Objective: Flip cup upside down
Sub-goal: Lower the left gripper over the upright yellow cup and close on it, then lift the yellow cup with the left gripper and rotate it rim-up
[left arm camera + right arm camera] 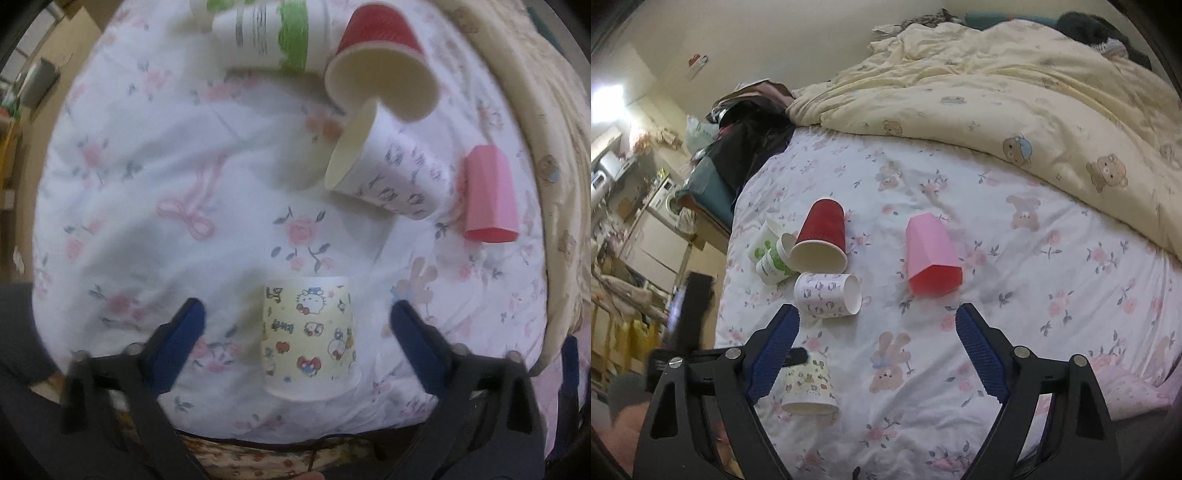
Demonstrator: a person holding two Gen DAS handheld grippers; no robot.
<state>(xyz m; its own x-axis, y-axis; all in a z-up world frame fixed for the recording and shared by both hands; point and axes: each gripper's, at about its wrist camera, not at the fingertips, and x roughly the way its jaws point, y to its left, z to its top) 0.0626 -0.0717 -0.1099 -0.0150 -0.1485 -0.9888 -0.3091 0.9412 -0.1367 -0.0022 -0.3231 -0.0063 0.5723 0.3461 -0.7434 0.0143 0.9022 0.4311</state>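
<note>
- Left tool (297, 326): jaws spread wide, holding nothing; the cartoon-print cup (309, 338) stands between its blue pads, mouth down on the floral bedsheet (147, 166), touching neither.
- Right tool (877, 325): jaws likewise wide apart and empty, above the sheet.
- Pink cup (932, 258): inverted, well apart from the cluster.
- Red cup (823, 234), patterned white cup (827, 295), green-and-white cups (772, 258): lying tipped, close together.
- Cream bear-print duvet (1015, 103): bunched behind.
</note>
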